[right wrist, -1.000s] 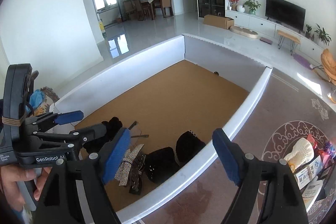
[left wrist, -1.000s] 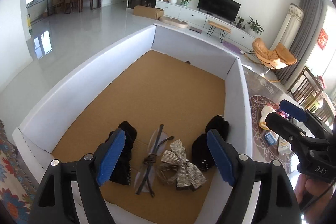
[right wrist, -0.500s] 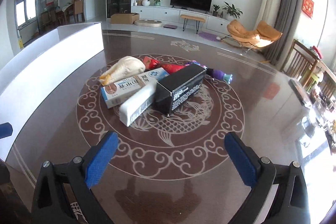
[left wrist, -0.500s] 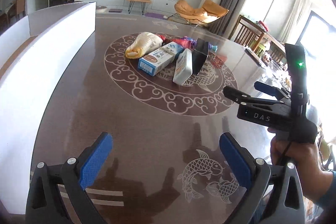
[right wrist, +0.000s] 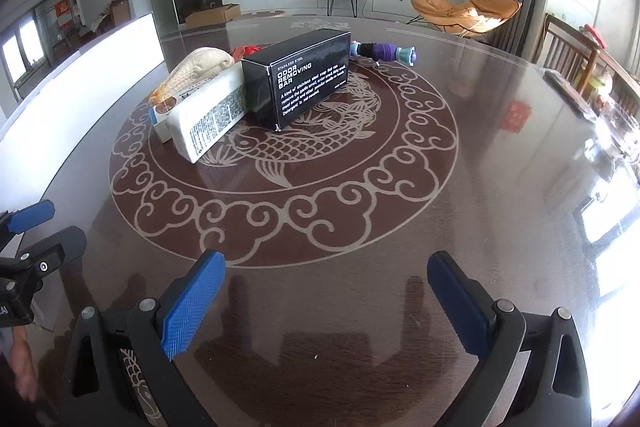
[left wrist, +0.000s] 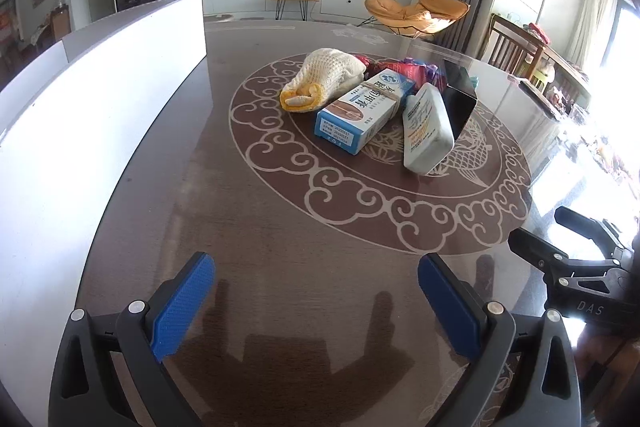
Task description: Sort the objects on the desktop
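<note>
Partly hidden pkgs (left wrist: 416, 73), black box (left wrist: 460, 99) edge-on

In my left wrist view, the objects cluster on the desk (left wrist: 280, 247) at upper centre: the mesh pouch (left wrist: 324, 77) leftmost, the carton (left wrist: 362, 111) right of it, then the bottle (left wrist: 426, 127), with the box (left wrist: 460, 99) behind. The bin wall (left wrist: 100, 99) runs along the left edge.
</note>
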### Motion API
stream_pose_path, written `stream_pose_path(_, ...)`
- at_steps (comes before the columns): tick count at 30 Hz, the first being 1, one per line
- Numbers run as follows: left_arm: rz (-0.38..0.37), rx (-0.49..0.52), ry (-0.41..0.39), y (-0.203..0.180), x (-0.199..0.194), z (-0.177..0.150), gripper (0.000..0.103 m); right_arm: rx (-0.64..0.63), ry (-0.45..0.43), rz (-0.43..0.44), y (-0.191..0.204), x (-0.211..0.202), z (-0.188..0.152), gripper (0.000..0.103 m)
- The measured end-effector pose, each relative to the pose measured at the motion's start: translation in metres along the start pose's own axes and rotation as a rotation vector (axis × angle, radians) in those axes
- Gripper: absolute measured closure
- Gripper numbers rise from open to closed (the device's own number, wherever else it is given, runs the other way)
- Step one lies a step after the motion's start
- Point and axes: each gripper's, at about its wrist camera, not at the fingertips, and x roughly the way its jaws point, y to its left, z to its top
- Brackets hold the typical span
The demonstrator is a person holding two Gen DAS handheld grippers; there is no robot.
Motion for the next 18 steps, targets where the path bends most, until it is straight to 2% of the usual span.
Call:
stream_pose_path(3,0.002,-0.010,0.028,0.004,0.011,0.000,0.000,-0.002,0.019,-0.006,0.002,0.004,0.001,0.002)
stream_pose_path(6,-0.011,-0.009,0.020,0.003,0.010,-0.001,0.000,0.006,0.039,-0.010,0.001,0.009,0.001,0.002)
stream_pose_path(18,0.076,0.063,0.055,-0.011,0.018,-0.001,0.000,0.004,0.065,-0.019,0.004,0.013,0.000,0.000)
